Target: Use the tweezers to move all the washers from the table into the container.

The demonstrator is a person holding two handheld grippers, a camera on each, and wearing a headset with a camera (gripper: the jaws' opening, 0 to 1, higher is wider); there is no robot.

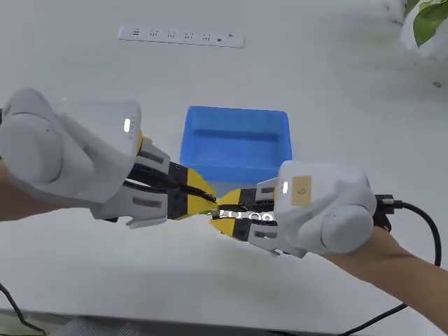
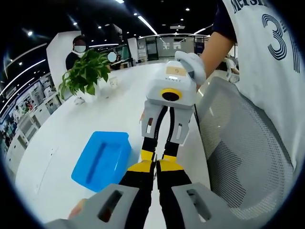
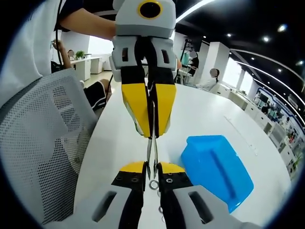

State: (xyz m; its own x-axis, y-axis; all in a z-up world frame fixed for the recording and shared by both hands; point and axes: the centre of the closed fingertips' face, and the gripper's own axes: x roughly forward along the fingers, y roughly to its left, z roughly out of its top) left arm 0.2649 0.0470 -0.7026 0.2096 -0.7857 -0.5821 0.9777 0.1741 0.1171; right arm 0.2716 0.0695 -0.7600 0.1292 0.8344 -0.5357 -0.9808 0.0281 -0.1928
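My two grippers meet tip to tip just in front of the blue container (image 1: 236, 113), which looks bare inside. The left gripper (image 1: 205, 199) is shut on the silver tweezers (image 3: 152, 143), which stick out from its yellow jaws. The tweezers' tips run down between the yellow jaws of my right gripper (image 3: 152, 168), which stand close on either side of them. A small metal washer (image 3: 153, 184) lies on the white table under those jaws. In the left gripper view the left gripper (image 2: 156, 167) faces the right gripper (image 2: 158, 155), with the container (image 2: 102, 160) to its left.
A white power strip (image 1: 180, 36) lies at the far side of the table. A potted plant (image 1: 427, 21) stands at the back right. A grey mesh chair (image 2: 248, 157) sits at the table's near edge. A black cable (image 1: 420, 231) trails from the right gripper.
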